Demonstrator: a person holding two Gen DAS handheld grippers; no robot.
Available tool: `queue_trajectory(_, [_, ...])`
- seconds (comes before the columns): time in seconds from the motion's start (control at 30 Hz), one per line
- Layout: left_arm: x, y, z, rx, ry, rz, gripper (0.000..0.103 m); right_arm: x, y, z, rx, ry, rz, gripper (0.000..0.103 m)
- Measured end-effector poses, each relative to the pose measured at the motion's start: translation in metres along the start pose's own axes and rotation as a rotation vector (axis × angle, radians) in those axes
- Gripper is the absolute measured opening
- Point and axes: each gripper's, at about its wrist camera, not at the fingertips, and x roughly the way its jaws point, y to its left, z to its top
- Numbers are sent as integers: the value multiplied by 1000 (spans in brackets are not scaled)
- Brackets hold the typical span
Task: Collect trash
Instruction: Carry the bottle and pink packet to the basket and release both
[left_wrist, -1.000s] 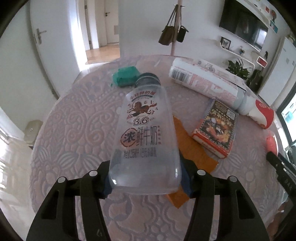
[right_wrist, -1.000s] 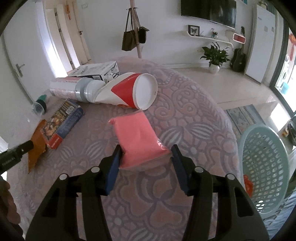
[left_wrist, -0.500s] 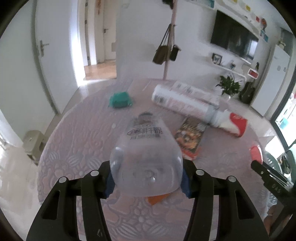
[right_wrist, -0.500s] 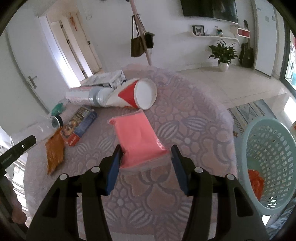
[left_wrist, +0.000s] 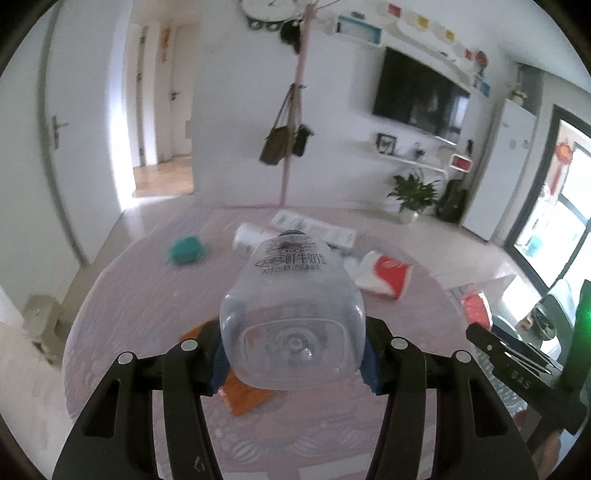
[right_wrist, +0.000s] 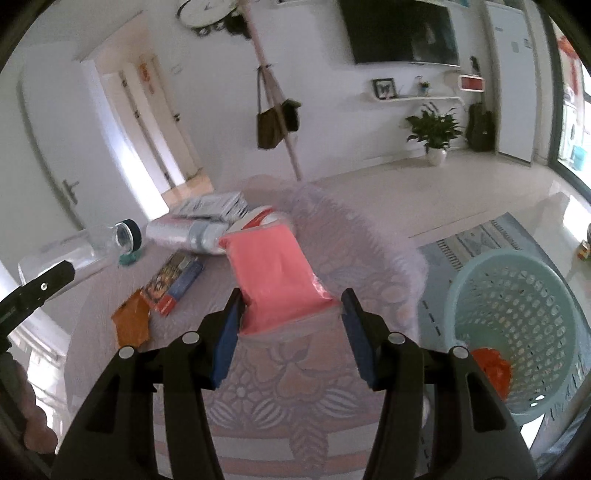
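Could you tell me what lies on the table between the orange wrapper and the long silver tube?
In the right wrist view, a flat printed snack box lies between the orange wrapper and the silver tube, on the table.

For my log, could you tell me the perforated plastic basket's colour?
Light teal basket; the right wrist view shows it best.
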Motion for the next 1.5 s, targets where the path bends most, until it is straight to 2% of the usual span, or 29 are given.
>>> queue_trajectory(0.13, [5, -27, 8, 44, -15, -58, 53, -14, -24, 7, 46, -43, -60, 50])
queue_trajectory(0.27, [20, -67, 16, 90, -16, -148, 53, -22, -56, 13, 100, -70, -144, 50])
queue_trajectory(0.43, [47, -131, 15, 157, 5, -270, 53, -18, -103, 12, 178, -55, -246, 50])
queue_trajectory(0.63, [96, -209, -2, 231, 95, -406, 53, -8, -167, -1, 278, -18, -392, 50])
queue_trajectory(0.83, [140, -262, -30, 291, 203, -479, 53, 3, -214, -19, 345, 34, -501, 50])
queue_trajectory(0.97, [161, -278, -44, 304, 254, -503, 53, 7, -229, -27, 364, 54, -525, 51])
queue_trajectory(1.13, [179, -289, -54, 313, 288, -522, 53, 6, -247, -34, 382, 50, -504, 52])
queue_trajectory(1.17, [179, -291, -55, 320, 290, -533, 56, 5, -249, -35, 385, 44, -487, 54])
queue_trajectory(1.2, [178, -292, -55, 324, 287, -536, 59, 4, -252, -35, 392, 43, -473, 56])
queue_trajectory(1.27, [172, -292, -54, 319, 271, -551, 73, -2, -257, -36, 421, 34, -449, 65])
queue_trajectory(1.3, [167, -292, -54, 315, 262, -551, 75, -6, -257, -35, 425, 27, -441, 65])
queue_trajectory(1.5, [132, -269, -42, 283, 198, -575, 76, -38, -235, -21, 403, -47, -441, 65])
